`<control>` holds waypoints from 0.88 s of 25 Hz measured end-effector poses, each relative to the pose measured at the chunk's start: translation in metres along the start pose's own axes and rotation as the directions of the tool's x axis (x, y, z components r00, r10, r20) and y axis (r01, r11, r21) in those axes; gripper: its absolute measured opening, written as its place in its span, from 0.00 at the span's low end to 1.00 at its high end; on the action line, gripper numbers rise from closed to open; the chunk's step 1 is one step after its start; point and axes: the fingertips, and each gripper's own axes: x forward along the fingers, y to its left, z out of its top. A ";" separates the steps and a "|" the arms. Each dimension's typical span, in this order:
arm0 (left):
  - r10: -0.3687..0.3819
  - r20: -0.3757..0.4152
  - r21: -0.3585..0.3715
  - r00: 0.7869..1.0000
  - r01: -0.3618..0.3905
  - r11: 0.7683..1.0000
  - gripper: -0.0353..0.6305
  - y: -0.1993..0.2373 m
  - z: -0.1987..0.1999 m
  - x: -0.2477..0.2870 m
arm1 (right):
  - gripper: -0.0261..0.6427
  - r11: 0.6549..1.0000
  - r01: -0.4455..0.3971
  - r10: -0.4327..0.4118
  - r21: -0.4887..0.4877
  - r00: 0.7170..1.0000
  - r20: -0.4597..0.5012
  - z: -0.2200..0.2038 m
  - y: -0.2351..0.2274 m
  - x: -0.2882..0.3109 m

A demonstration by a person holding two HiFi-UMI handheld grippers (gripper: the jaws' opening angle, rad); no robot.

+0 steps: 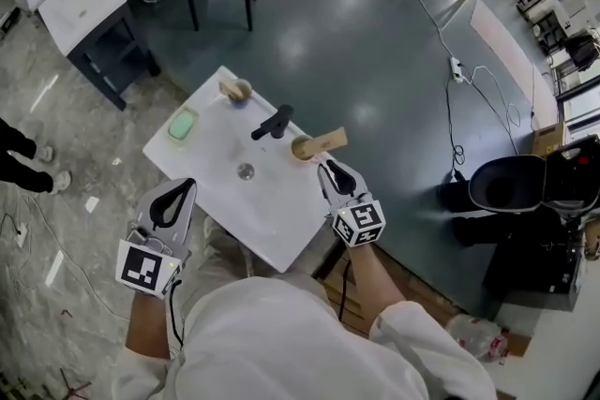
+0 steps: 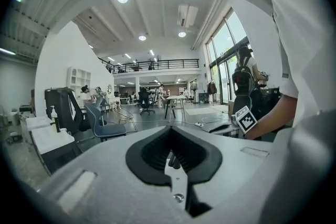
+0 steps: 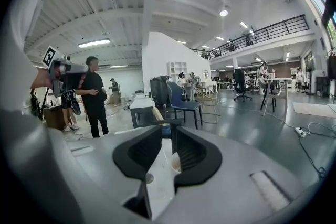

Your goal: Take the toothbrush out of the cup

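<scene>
The right tool has its jaws apart with an open gap between them, and they grip nothing. Just ahead of its tips, on the white worktop, is a wooden cup. In the right gripper view the cup's pale rim shows low in the gap, close to the right-hand jaw, and the pads are not pressing on it. The cup's tan side runs off to the right of the tips; I cannot tell whether it stands upright or lies tipped. The toothbrush is too small to pick out in any view

Further ahead of the right tool stands a black faucet, with a round drain off to the left of the tips. Beyond the faucet, at the worktop's far edge, is a second wooden cup with a bit of blue at it. A green soap lies to that cup's left

The left tool is held off the worktop's near-left edge, well apart from the cup. Its jaws are closed together on nothing, pointing out over the room
</scene>
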 end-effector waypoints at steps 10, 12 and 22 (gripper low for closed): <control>0.062 -0.036 0.003 0.997 -0.062 0.998 0.06 0.013 -0.003 -0.006 | 0.23 0.996 0.053 -0.042 0.065 0.987 -0.155 -0.067 -0.043 0.035; 0.075 -0.042 0.003 0.996 -0.075 0.997 0.06 0.016 -0.005 -0.008 | 0.24 0.995 0.069 -0.055 0.075 0.983 -0.174 -0.076 -0.049 0.041; 0.117 -0.075 0.003 0.990 -0.118 0.993 0.06 0.019 -0.009 -0.018 | 0.24 0.989 0.106 -0.079 0.105 0.969 -0.236 -0.102 -0.068 0.067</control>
